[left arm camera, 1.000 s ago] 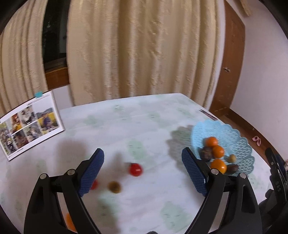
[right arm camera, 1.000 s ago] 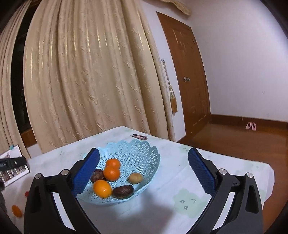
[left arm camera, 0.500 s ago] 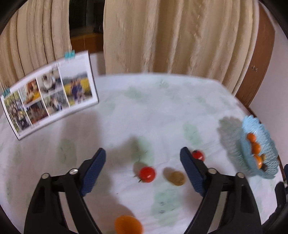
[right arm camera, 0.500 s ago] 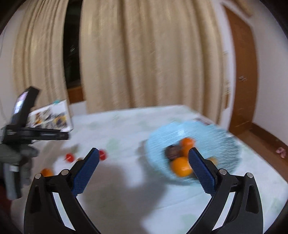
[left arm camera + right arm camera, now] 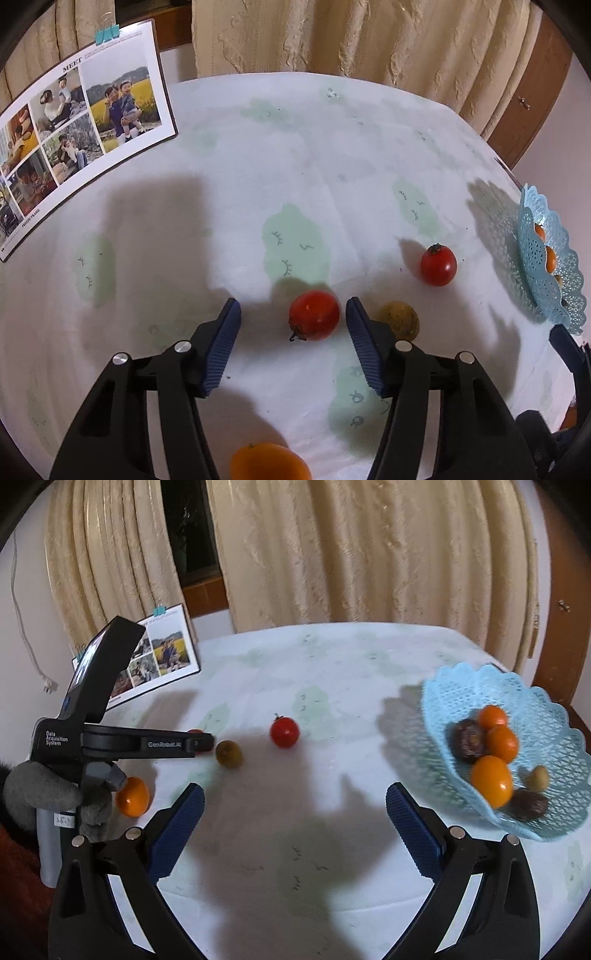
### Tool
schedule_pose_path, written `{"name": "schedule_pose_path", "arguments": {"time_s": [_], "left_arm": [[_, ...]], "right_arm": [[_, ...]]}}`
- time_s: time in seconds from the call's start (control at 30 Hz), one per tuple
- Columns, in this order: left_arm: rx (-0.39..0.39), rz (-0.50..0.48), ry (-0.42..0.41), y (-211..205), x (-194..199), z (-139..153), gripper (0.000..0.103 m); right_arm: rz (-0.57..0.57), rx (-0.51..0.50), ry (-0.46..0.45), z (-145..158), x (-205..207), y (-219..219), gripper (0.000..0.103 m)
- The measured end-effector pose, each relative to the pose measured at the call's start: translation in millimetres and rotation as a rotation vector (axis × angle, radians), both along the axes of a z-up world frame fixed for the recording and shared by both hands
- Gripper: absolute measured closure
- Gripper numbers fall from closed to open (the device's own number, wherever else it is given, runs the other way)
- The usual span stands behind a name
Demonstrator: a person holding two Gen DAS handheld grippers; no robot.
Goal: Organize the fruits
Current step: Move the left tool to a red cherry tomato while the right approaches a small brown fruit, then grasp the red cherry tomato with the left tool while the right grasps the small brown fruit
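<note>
The left gripper is closing around a red tomato, its pads not yet touching the skin; the right gripper hangs wide open and empty. The tomato looks light, smooth and easily bruised, best pinched gently across its middle. It sits mid-table, well away from the blue basket near the table's right edge.
</note>
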State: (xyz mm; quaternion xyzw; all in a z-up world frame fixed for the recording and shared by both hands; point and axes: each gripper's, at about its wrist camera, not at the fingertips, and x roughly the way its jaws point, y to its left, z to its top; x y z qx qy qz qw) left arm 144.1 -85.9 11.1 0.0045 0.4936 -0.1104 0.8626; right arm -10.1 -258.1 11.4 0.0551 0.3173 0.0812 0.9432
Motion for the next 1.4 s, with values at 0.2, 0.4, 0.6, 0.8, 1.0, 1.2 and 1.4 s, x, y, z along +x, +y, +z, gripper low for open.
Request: {"name": "schedule_pose_path", "arguments": {"time_s": [0.2,0.4,0.6,0.8,1.0,1.2,1.4], "left_arm": [[-0.019,0.025,-0.024,7.6,0.6,8.7,0.076],[-0.064,0.053,-0.092,22.3,-5.2,35.3,0.078],[-0.101,0.089,-0.103,35.0,-4.6,47.2,0.076],[-0.084,0.106,-0.107,33.5,-1.4,41.3,0.039],[-0.023,0.074,-0.064,23.0,4.0,21.3,0.039],[0.036,0.023,-0.025,9.2,4.2,2.3,0.059],[0.102,0.005,-0.054,-0.4,-0.1,-3.4,0.076]], "right_arm": [[0.059,-0.012,0.057,-5.1,24.8,16.4,0.015],[0.109,-0.006,0.112,-13.1,48.1,35.7,0.029],[0.133,-0.017,0.132,-16.4,70.6,55.0,0.037],[0.135,-0.023,0.181,-28.9,98.2,69.9,0.056],[0.088,-0.024,0.166,-23.0,87.1,55.5,0.076],[0.021,-0.009,0.1,-4.1,63.8,25.6,0.076],[-0.074,0.009,0.02,21.3,43.4,-9.5,0.076]]}}
